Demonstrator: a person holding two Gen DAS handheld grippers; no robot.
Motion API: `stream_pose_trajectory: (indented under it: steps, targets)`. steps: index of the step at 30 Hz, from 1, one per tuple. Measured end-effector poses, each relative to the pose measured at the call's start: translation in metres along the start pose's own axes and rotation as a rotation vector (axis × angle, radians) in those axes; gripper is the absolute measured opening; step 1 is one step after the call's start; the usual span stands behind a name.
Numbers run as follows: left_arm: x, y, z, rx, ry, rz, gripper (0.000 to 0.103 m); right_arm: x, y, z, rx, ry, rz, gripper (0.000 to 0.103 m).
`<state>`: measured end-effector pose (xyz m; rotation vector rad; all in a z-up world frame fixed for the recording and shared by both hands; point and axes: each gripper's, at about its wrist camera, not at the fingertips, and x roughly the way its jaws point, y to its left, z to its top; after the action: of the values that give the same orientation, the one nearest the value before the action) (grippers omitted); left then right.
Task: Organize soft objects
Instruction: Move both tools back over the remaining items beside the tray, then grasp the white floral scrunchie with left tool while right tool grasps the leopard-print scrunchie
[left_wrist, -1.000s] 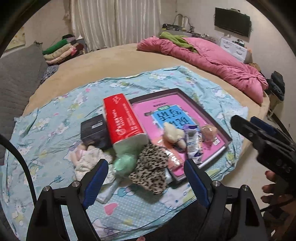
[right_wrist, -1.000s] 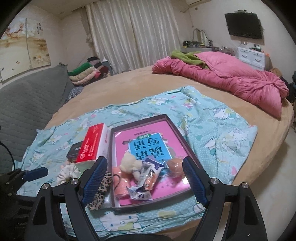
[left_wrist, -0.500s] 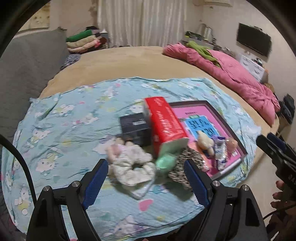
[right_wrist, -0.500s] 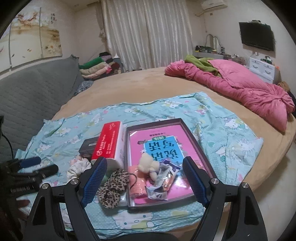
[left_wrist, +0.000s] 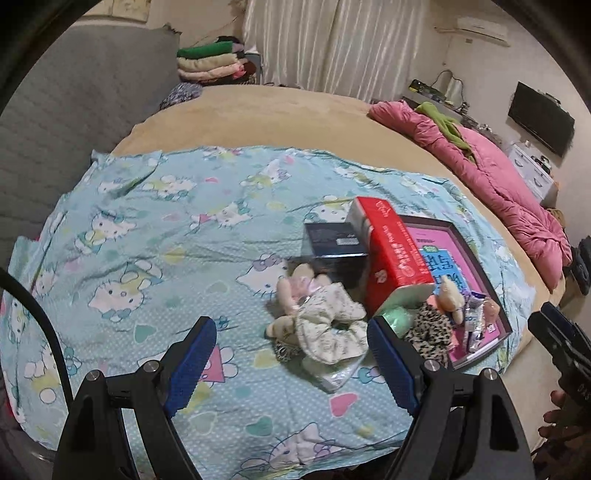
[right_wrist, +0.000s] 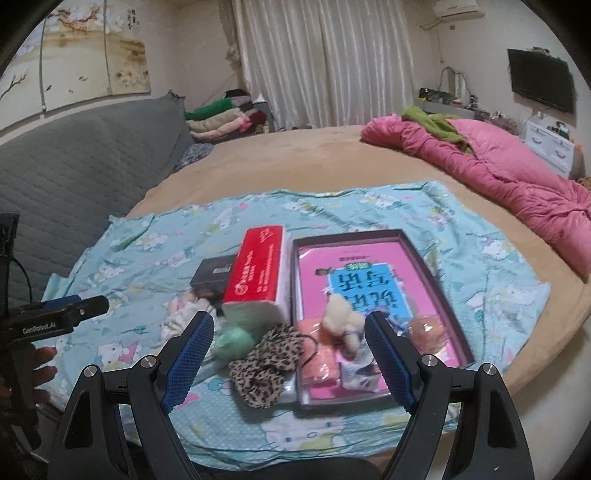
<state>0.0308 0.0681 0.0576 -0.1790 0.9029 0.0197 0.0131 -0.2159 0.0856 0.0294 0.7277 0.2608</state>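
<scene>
Both cameras look down at a slant across the blue sheet (left_wrist: 155, 236) from the near bed edge. The left view stands further left (the right one faces the tray (right_wrist: 436, 280)); both share the red box (left_wrist: 395, 254).

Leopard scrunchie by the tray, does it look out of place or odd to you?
Yes. The leopard scrunchie lies draped over the near left rim of the shallow tray, half in, half on the sheet, so it looks stray. The floral scrunchie and green scrunchie sit fully outside the tray.
</scene>
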Motion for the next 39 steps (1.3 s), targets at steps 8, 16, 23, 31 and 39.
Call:
stream_pose_trajectory:
  steps: [8,16,23,31,39]
  targets:
    - [0.029,0.006,-0.016,-0.004,0.041,-0.025,0.083,0.025,0.021,-0.020,-0.081,0.051,0.020,0.085]
    - [0.065,-0.002,-0.023,-0.010,0.086,-0.061,0.083,0.051,0.032,-0.035,-0.155,0.110,0.011,0.085]
    - [0.096,-0.010,-0.020,-0.005,0.108,-0.068,0.083,0.082,0.043,-0.049,-0.227,0.199,-0.014,0.085]
    - [0.106,-0.004,-0.019,-0.020,0.098,-0.089,0.083,0.123,0.048,-0.055,-0.279,0.263,-0.085,0.085]
    - [0.114,-0.004,-0.016,0.004,0.095,-0.098,0.081,0.145,0.049,-0.057,-0.306,0.268,-0.120,0.080]
